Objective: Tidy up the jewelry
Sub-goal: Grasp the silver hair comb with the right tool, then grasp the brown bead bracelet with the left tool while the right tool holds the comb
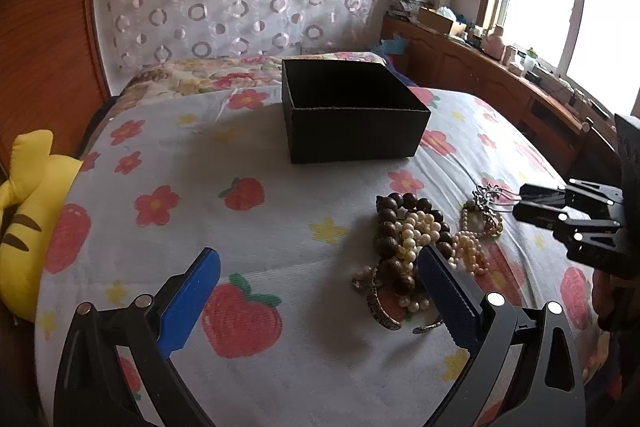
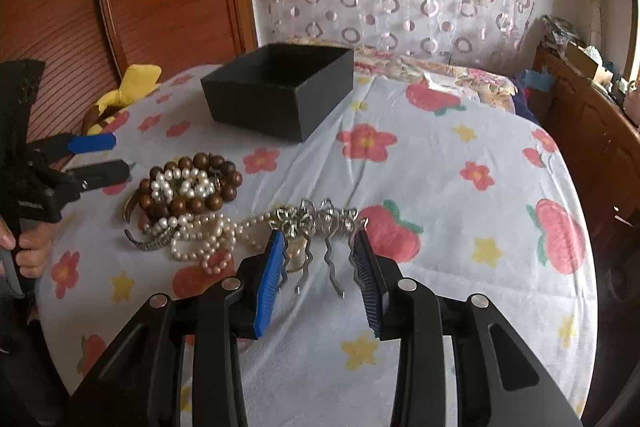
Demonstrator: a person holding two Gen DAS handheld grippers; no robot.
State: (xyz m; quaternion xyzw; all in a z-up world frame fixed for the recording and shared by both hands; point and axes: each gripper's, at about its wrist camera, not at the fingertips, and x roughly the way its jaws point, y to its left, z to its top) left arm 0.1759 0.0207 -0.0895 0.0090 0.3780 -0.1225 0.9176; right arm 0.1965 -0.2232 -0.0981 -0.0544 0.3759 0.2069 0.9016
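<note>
A heap of jewelry lies on the flowered sheet: brown wooden beads [image 1: 404,215] [image 2: 200,183], pearl strands [image 1: 468,251] [image 2: 200,239], a metal bangle [image 1: 380,307] and a silver hair comb [image 2: 320,227] [image 1: 490,197]. An open black box [image 1: 352,111] [image 2: 280,91] stands farther back. My left gripper [image 1: 320,263] [image 2: 108,155] is open just left of the heap, its right finger over the beads. My right gripper [image 2: 320,239] [image 1: 520,201] is open with its fingers on either side of the silver comb, which rests on the sheet.
A yellow striped plush toy [image 1: 24,219] [image 2: 132,83] lies at the bed's left edge by the wooden headboard [image 1: 40,47]. A wooden cabinet [image 1: 500,83] cluttered with small items runs along the right under the window. A folded floral quilt [image 1: 208,75] lies behind the box.
</note>
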